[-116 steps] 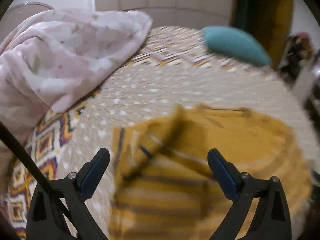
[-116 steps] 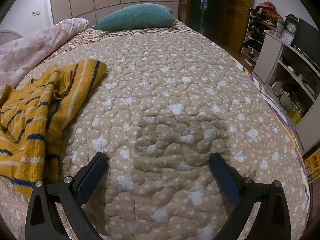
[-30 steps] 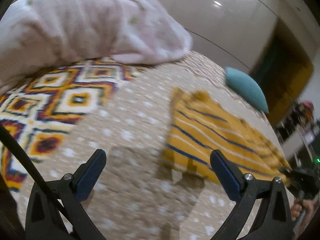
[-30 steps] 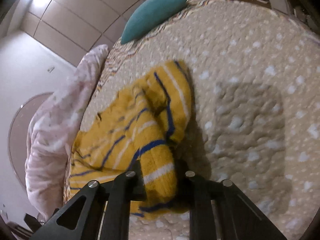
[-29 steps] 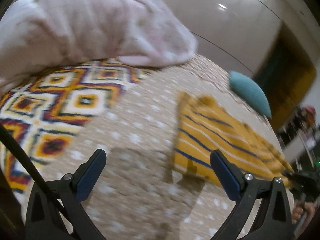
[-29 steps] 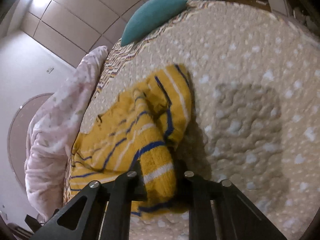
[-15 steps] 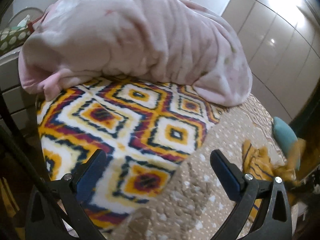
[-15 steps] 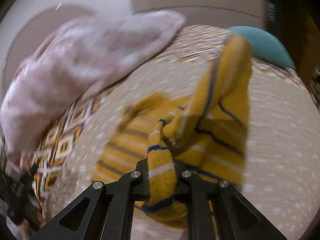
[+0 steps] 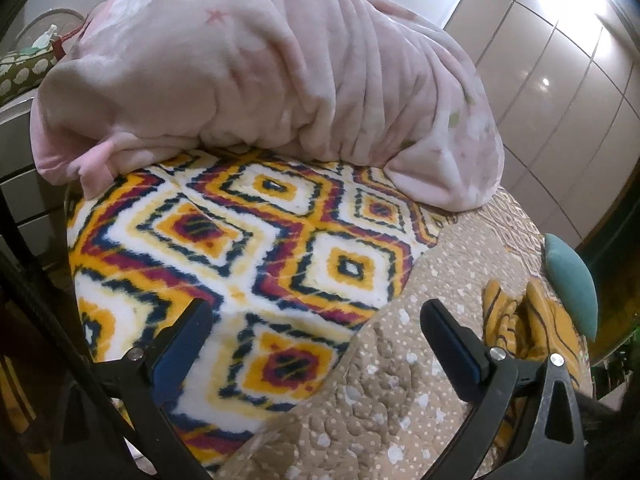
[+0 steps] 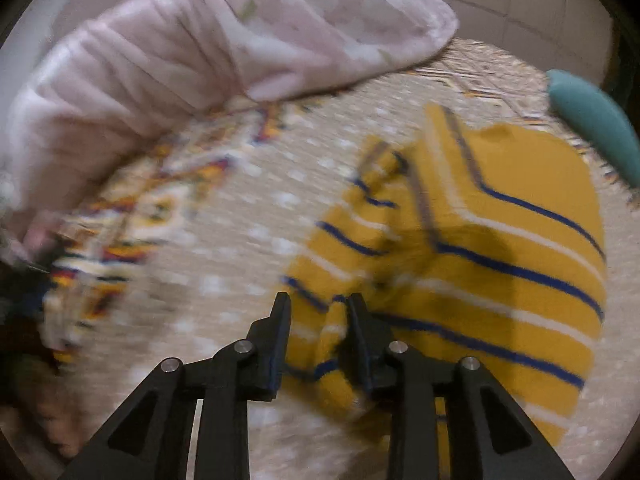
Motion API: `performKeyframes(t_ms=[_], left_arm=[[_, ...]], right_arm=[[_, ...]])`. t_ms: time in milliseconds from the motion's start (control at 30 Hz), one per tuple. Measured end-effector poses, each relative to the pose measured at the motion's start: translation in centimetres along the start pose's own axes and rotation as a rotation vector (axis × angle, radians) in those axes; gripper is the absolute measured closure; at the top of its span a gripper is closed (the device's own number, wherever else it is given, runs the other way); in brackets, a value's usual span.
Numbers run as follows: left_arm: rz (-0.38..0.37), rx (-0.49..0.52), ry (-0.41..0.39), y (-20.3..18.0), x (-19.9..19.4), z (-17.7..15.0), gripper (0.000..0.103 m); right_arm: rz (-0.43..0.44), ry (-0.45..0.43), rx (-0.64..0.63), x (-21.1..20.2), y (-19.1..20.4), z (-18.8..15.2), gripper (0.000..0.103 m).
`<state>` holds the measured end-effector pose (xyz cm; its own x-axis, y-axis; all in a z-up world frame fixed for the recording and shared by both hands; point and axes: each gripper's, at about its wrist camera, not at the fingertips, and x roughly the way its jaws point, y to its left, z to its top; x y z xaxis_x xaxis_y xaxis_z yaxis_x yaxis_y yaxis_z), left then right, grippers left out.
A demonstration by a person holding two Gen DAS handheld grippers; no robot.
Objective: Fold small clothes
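Right gripper (image 10: 320,320) first: its jaws stand narrow, pinched on a bunched fold of the yellow striped garment (image 10: 500,248), and a ridge of yellow cloth with a blue and a white stripe rises between the fingers. The whole right wrist view is smeared with blur, so the exact edge being held is hard to make out. The garment lies spread on the beige dotted quilt (image 10: 248,240), well in from the bed's edges, a doubled-over flap lying across its upper part and dark shadow where the layers meet. Its lower right portion runs off behind the gripper's frame.

Over to the left gripper (image 9: 316,344): jaws wide apart, blue pads facing each other, nothing between them. It hangs above the bed's side edge, over the seam where the bright diamond-patterned fleece blanket (image 9: 240,248) meets the quilt (image 9: 400,420). From here the garment (image 9: 532,332) is only a small crumpled yellow heap far off toward the head of the bed, partly cut off by the left gripper's right finger and frame.

A big rumpled pink blanket (image 9: 280,80) is heaped on the patterned fleece, hiding whatever lies beneath it. A teal pillow (image 9: 572,284) sits near the head of the bed just past the garment, clipped by the lens rim in both views. At the far left edge a green dotted item (image 9: 20,76) peeks in, too cropped to identify.
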<state>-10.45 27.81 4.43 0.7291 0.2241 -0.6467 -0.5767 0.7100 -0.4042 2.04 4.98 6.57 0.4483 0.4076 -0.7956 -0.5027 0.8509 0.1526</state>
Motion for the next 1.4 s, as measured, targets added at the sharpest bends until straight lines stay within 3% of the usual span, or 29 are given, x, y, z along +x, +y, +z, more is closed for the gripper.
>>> performKeyframes(t_ms=[33,100,133,367,433,467,633,767,833,933,1000,1067,1167,1233,1267,1300,1400], left_arm=[[-0.003,-0.005,0.005,0.1,0.1,0.0,0.000],[-0.006,-0.011,0.010,0.1,0.1,-0.1,0.000],[-0.007,-0.012,0.010,0.1,0.1,-0.1,0.000],[-0.002,0.022,0.001,-0.6,0.0,-0.3,0.000],[-0.002,0.027,0.001,-0.7,0.0,-0.3,0.000],[-0.001,0.028,0.001,-0.7,0.0,-0.3,0.000],[-0.008,0.018,-0.005,-0.8,-0.1,-0.3,0.000],[-0.005,0.036,-0.003,-1.2,0.0,-0.4,0.000],[-0.006,0.038,0.001,-1.2,0.0,-0.5,0.000],[-0.016,0.025,0.008,-0.8,0.0,-0.4,0.000],[-0.022,0.005,0.011,-0.4,0.1,-0.3,0.000],[-0.029,-0.008,0.016,-0.1,0.1,-0.2,0.000],[-0.037,-0.002,0.016,-0.3,0.0,-0.3,0.000],[-0.042,0.016,0.012,-0.8,-0.3,-0.5,0.000],[-0.044,0.023,0.011,-1.0,-0.3,-0.6,0.000],[-0.047,0.030,0.011,-1.3,-0.4,-0.7,0.000],[-0.053,0.061,0.015,-2.1,-0.5,-1.0,0.000]], right_arm=[[0.026,-0.029,-0.007,-1.1,0.2,0.1,0.065],[0.000,-0.067,-0.035,-2.7,0.9,0.0,0.038],[-0.029,-0.079,-0.052,-3.1,1.1,-0.3,0.033],[-0.209,-0.022,-0.067,-0.3,-0.9,-2.2,0.031],[-0.206,0.025,-0.064,1.1,-1.8,-2.1,0.062],[-0.204,0.048,-0.053,1.5,-2.2,-2.0,0.089],[-0.116,0.003,0.018,0.2,-2.0,-0.5,0.090],[-0.095,0.021,-0.011,1.0,-0.6,0.0,0.090],[-0.083,0.085,-0.031,2.8,-0.5,-0.5,0.085],[-0.070,0.120,-0.086,3.0,-0.3,-1.1,0.064],[0.004,0.114,-0.090,1.4,0.0,-0.9,0.040],[0.081,0.043,-0.089,-1.6,0.0,-0.6,0.040],[0.039,-0.075,-0.079,-5.2,-0.8,0.2,0.040],[-0.092,-0.117,-0.058,-5.9,-1.8,0.9,0.054],[-0.140,-0.111,-0.035,-5.5,-2.6,1.2,0.073],[-0.176,-0.097,-0.002,-4.8,-3.6,1.5,0.081],[-0.235,-0.042,0.051,-2.0,-5.6,2.1,0.088]])
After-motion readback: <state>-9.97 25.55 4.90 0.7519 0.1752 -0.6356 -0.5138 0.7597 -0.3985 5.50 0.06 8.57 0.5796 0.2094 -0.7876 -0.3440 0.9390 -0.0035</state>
